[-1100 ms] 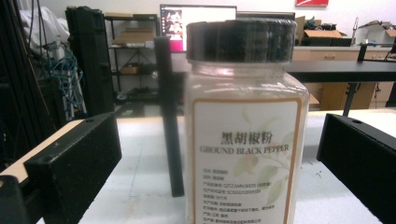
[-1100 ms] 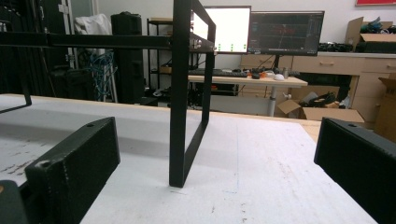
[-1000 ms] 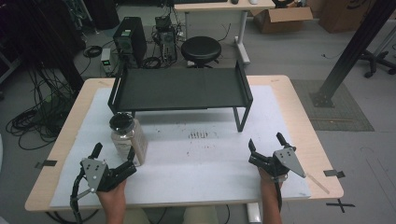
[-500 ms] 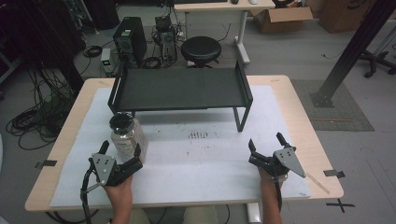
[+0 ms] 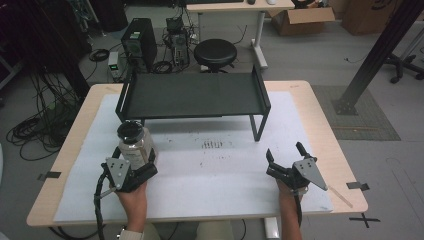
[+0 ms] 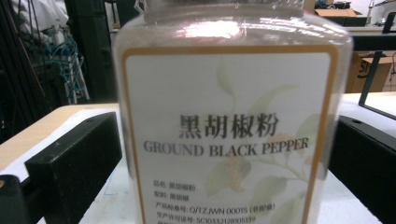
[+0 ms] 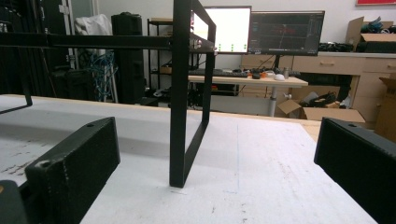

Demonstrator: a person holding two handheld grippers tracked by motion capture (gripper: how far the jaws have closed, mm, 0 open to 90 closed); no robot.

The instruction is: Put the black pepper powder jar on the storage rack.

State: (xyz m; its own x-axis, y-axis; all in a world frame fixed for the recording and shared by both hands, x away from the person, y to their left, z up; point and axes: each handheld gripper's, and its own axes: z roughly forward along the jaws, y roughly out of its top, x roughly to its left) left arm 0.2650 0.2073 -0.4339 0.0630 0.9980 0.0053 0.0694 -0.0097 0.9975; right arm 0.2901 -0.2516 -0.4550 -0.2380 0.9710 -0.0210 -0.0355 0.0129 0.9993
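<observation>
The left gripper (image 5: 134,169) has closed in, spread jaws flanking the pepper jar (image 5: 134,141) (lid cut off); right gripper (image 5: 286,161) wide.

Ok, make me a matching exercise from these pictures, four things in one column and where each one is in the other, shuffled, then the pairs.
Things:
1. ground black pepper jar
2. black shelf rack
3. right tongs
4. round stool

Places:
A. on the floor beyond the table
B. open, near the table's right front
C. between the open left tongs
D. standing at the back of the white mat

Pairs: 1-C, 2-D, 3-B, 4-A
</observation>
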